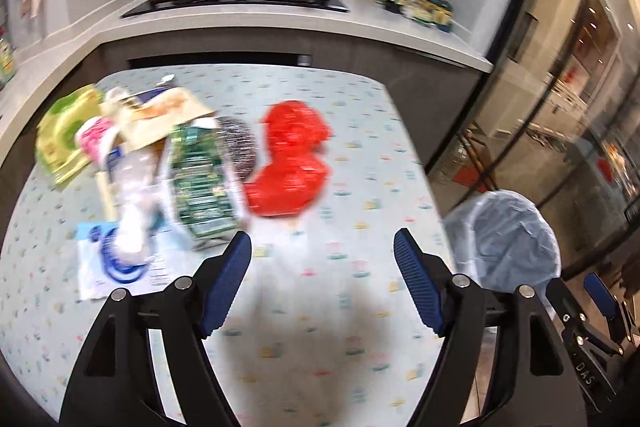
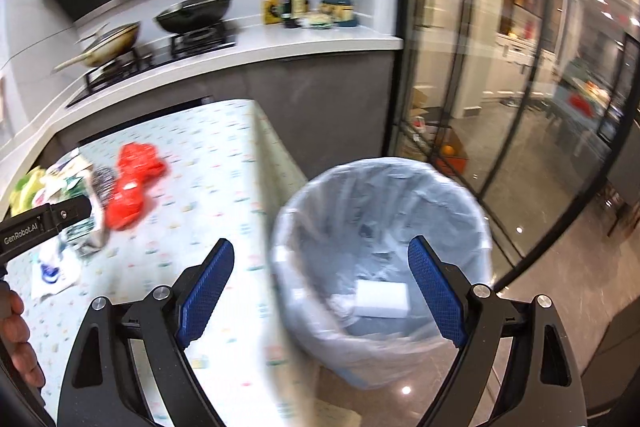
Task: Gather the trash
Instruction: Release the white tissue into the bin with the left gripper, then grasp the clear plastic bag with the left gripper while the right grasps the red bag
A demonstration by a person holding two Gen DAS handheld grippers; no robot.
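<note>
A pile of trash lies on the patterned table [image 1: 352, 155]: a red crumpled bag [image 1: 292, 159], a green printed packet [image 1: 200, 183], a clear plastic wrapper [image 1: 136, 203], a yellow-green packet [image 1: 64, 135] and a beige carton [image 1: 160, 119]. My left gripper [image 1: 322, 255] hangs open above the bare cloth in front of the red bag, nothing between its blue pads. My right gripper [image 2: 320, 259] stands open over the bin [image 2: 380, 259], which is lined with a pale plastic bag and holds a white box [image 2: 382, 299]. The red bag [image 2: 132, 183] shows at the left of the right wrist view.
The bin [image 1: 508, 239] stands on the floor off the table's right edge. Behind the table runs a counter [image 1: 280, 23] with a hob, two pans and bottles. Glass doors [image 2: 500, 87] close off the right. A hand [image 2: 18, 339] holds the left gripper's body [image 2: 44, 223].
</note>
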